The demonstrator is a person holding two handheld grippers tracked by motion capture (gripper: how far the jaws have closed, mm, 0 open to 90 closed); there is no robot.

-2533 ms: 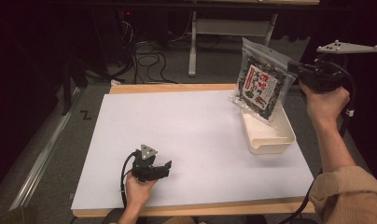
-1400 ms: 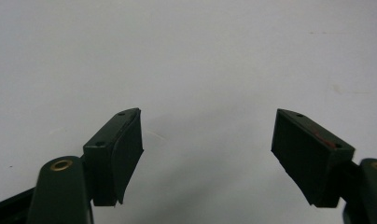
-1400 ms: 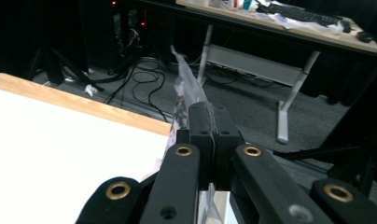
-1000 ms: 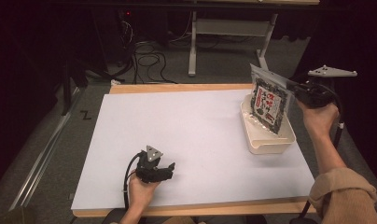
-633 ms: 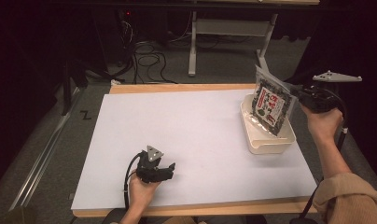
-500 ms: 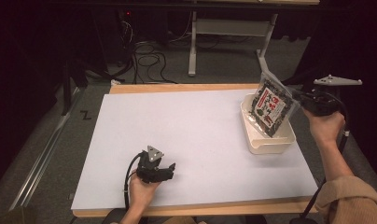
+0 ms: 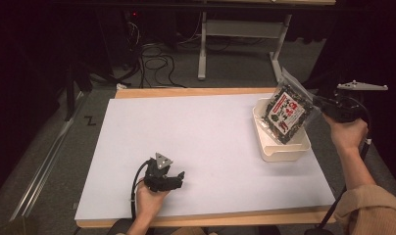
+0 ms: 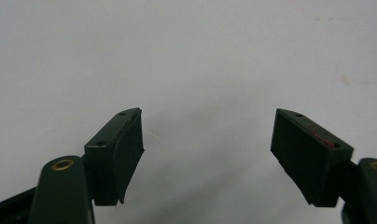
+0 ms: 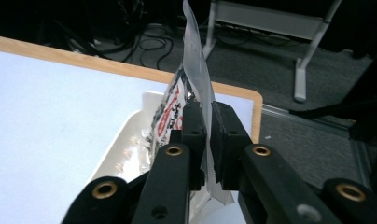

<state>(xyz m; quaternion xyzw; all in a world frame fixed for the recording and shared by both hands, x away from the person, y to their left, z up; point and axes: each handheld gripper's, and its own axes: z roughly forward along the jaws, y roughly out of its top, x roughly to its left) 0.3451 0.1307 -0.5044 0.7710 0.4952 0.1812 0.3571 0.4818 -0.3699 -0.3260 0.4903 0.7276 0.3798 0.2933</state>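
A clear snack bag (image 7: 286, 112) with a red-and-white label and dark contents stands tilted in the white tray (image 7: 283, 152) at the table's right side. My right gripper (image 7: 314, 103) reaches in from the right and is shut on the bag's clear top edge. In the right gripper view the film (image 9: 196, 56) runs between the two jaws of the right gripper (image 9: 207, 109), which have just been opening slightly while it stays between them. The tray (image 9: 126, 135) lies below. My left gripper (image 7: 179, 176) rests open on the white table sheet near the front, with nothing between the jaws of the left gripper (image 8: 207, 135).
The white sheet (image 7: 201, 142) covers the wooden table. Cables (image 7: 152, 58) and a grey desk frame (image 7: 245, 29) sit on the floor beyond the far edge. A person's right forearm in a tan sleeve (image 7: 377, 210) comes in at the lower right.
My right gripper has brought the bag down and slightly left, so its bottom now sits in the tray. The left gripper has stayed put.
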